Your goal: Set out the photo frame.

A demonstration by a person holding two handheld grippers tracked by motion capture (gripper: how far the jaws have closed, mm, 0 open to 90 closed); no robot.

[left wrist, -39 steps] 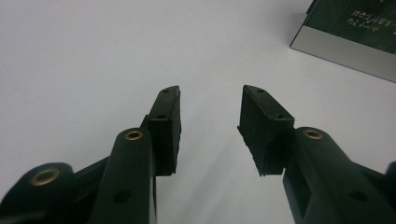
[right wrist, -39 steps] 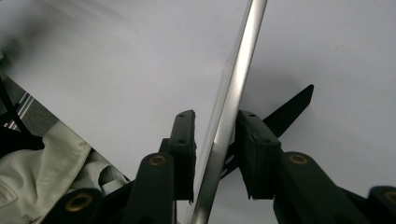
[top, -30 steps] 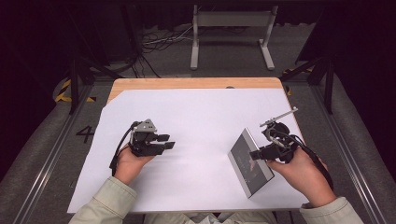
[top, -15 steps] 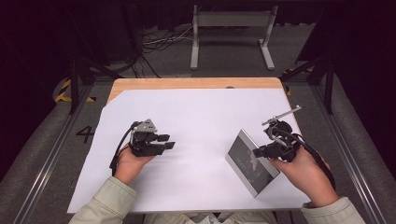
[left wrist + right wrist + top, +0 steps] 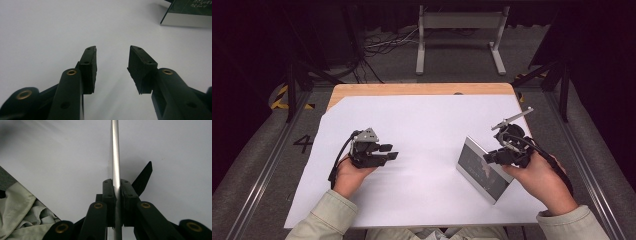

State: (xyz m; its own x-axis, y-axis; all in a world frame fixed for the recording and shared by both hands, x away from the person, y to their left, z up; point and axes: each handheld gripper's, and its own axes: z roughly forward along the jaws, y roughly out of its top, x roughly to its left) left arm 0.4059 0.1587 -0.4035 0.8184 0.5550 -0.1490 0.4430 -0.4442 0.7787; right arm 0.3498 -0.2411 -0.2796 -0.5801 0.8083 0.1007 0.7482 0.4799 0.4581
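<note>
Two grippers on the white sheet, one of them loaded.
Right gripper (image 5: 490, 158) jaws have just been closing and now pinch the silver edge of the flat dark-faced panel (image 5: 479, 167); panel stands tilted on its edge at the table's (image 5: 412, 89) right side, lower edge on the white sheet (image 5: 427, 125). Right gripper view: pads tight on both sides of the thin silver edge (image 5: 115, 157). Left gripper (image 5: 391, 152) rests at left, well apart from the panel, jaws apart, nothing between them.
</note>
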